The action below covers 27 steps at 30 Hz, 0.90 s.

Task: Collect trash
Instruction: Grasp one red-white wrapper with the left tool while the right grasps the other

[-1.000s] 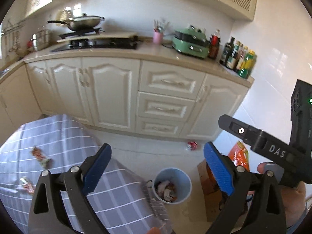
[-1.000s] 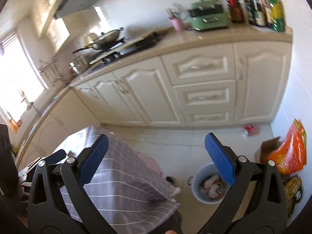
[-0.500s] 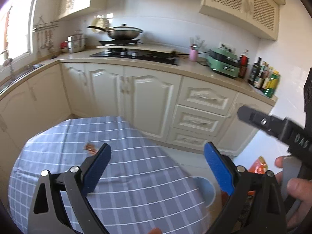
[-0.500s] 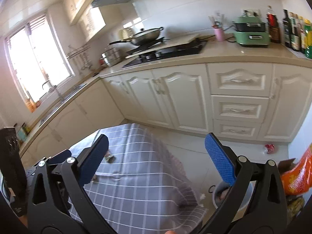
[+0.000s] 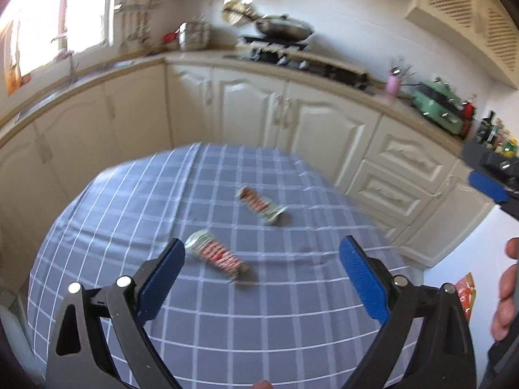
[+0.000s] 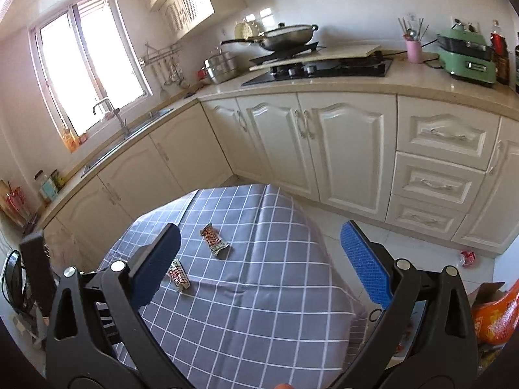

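Observation:
Two crumpled red-and-white snack wrappers lie on the grey checked tablecloth [image 5: 292,317]. In the left wrist view the near wrapper [image 5: 215,255] sits just ahead of my left gripper's left finger, and the far wrapper [image 5: 261,205] lies beyond it. My left gripper [image 5: 261,275] is open above the table with nothing between its blue pads. In the right wrist view the same near wrapper [image 6: 179,275] and far wrapper [image 6: 214,240] show. My right gripper [image 6: 259,259] is also open and holds nothing. The right gripper's blue tip [image 5: 488,186] appears at the left view's right edge.
Cream kitchen cabinets [image 6: 340,149] wrap around behind the table. An orange bag [image 6: 496,317] and a cardboard box stand on the floor at the right. A red can [image 6: 467,257] lies by the cabinet base. A hand [image 5: 507,295] shows at the left view's right edge.
Both views have swung left and up from the floor and blue bin to the table top. The two wrappers now lie close ahead of the left gripper. Both grippers stayed open.

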Each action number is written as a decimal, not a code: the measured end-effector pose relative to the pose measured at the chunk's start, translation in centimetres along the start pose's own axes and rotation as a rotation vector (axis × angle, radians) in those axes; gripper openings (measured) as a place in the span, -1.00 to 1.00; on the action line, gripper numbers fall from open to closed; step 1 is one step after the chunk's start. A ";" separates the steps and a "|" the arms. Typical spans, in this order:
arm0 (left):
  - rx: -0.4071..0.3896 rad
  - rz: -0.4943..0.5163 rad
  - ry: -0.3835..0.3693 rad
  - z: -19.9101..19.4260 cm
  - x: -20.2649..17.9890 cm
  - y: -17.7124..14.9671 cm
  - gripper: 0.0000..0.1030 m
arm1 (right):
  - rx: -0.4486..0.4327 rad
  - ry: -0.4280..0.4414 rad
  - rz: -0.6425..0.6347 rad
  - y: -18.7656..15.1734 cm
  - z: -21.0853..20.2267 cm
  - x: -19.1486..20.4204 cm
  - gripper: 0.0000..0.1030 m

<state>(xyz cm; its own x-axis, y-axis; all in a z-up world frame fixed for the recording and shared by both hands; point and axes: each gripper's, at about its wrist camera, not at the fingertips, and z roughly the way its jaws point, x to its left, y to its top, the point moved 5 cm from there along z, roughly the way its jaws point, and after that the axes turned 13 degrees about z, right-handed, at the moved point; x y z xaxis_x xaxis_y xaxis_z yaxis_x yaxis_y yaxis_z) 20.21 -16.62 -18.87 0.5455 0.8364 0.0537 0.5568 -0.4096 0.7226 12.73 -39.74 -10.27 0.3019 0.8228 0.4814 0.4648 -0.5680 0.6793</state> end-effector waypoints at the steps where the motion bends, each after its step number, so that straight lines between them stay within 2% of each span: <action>1: 0.020 -0.012 0.013 0.8 0.7 -0.6 0.82 | 0.008 0.001 -0.001 -0.2 0.5 0.0 0.88; 8: 0.103 -0.070 0.050 5.4 2.5 -2.7 0.82 | 0.082 0.008 -0.018 -1.5 4.1 0.3 0.88; 13: 0.139 -0.063 0.061 8.4 2.7 -3.2 0.81 | 0.113 0.007 -0.025 -1.9 6.1 0.2 0.88; 15: 0.151 -0.063 0.042 9.3 2.6 -3.4 0.57 | 0.129 0.006 -0.026 -2.1 7.1 0.0 0.88; 16: 0.166 -0.060 0.032 9.8 2.6 -3.5 0.34 | 0.136 0.005 -0.028 -2.1 7.5 0.0 0.88; 18: 0.161 -0.017 0.059 10.1 2.3 -3.4 0.12 | 0.158 0.009 -0.039 -2.5 8.6 0.1 0.88; 19: 0.156 -0.001 0.061 10.1 2.2 -3.3 -0.13 | 0.170 0.010 -0.048 -2.7 9.1 0.3 0.88; 20: 0.150 0.012 0.049 10.1 2.2 -3.3 -0.46 | 0.180 0.009 -0.059 -3.0 9.7 0.5 0.88; 21: 0.150 0.011 0.037 10.1 2.4 -3.2 -0.59 | 0.197 0.010 -0.073 -3.4 10.5 0.7 0.88; 23: 0.149 -0.002 -0.002 10.1 2.9 -3.1 -0.71 | 0.234 0.016 -0.101 -4.1 12.0 1.4 0.88; 27: 0.143 -0.001 -0.005 9.8 4.2 -3.3 -0.74 | 0.299 0.024 -0.173 -6.1 15.6 3.5 0.85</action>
<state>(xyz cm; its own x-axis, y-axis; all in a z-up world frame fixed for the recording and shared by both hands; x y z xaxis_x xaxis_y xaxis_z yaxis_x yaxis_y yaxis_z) 26.76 -15.31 -27.78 0.5479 0.8351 0.0495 0.6410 -0.4570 0.6167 23.90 -33.05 -21.36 0.1792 0.9038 0.3887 0.7319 -0.3865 0.5612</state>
